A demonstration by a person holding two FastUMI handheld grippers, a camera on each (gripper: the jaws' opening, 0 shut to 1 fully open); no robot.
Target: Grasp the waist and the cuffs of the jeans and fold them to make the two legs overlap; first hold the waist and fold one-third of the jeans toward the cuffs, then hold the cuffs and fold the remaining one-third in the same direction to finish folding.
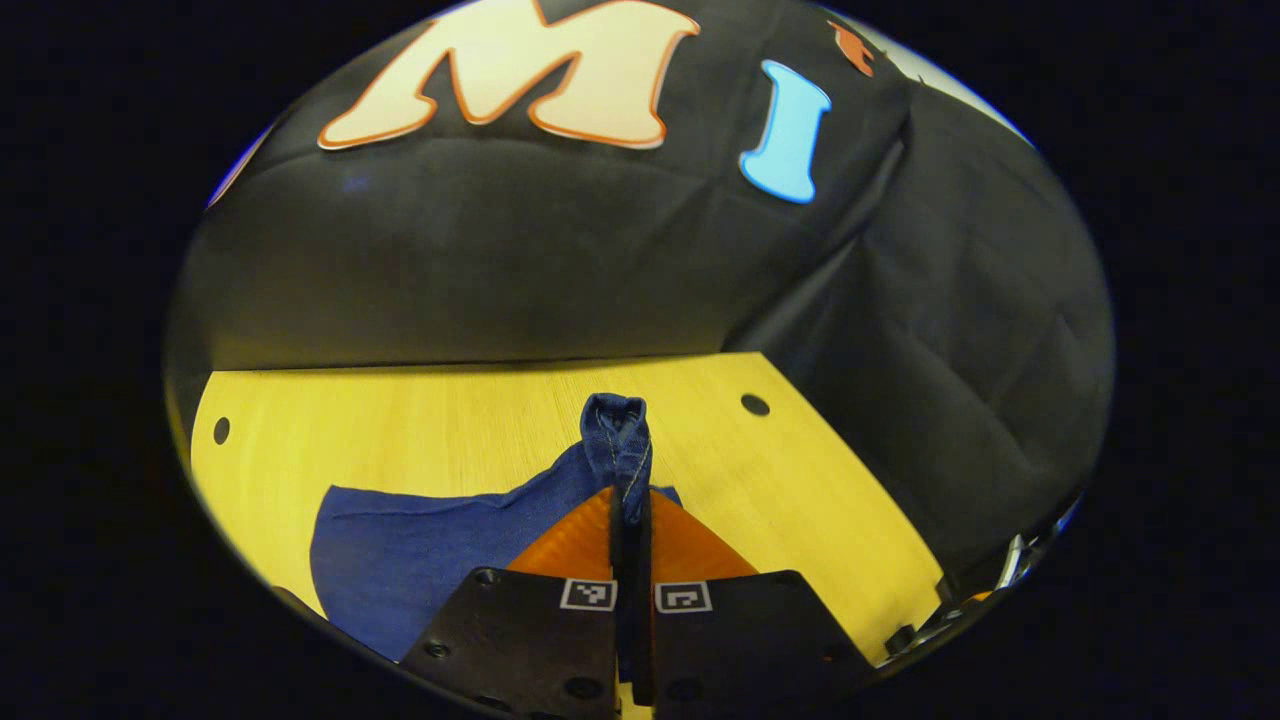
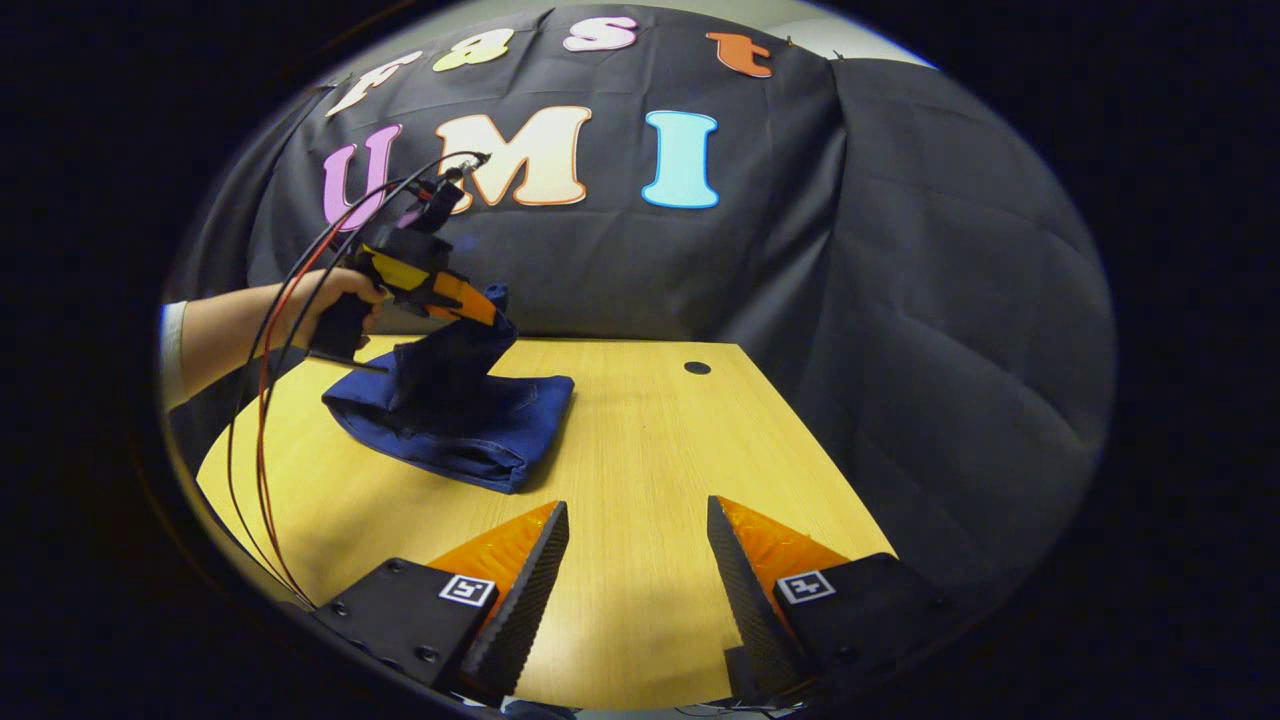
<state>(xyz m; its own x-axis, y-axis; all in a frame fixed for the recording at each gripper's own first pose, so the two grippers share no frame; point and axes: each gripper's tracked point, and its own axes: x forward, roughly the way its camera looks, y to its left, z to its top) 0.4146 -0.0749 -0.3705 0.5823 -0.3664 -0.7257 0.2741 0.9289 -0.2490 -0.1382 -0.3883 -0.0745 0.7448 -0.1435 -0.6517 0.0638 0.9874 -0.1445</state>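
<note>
My left gripper [image 1: 630, 505] is clamped tight on a bunched edge of the jeans [image 1: 420, 550], lifting that part above the wooden table [image 1: 420, 420]. From the right gripper view I see the rest of the denim folded on the table's far left. My right gripper [image 2: 637, 545] hangs wide open, holding nothing, above bare wood.

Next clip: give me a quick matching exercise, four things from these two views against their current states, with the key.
Things:
1. left claw
2. right claw
3. jeans
4. table

States:
A. open, holding nothing
B. bare wood with a dark round hole
C. shut on a bunch of denim
D. mostly folded on the table, one end lifted

Pairs: 1-C, 2-A, 3-D, 4-B
</note>
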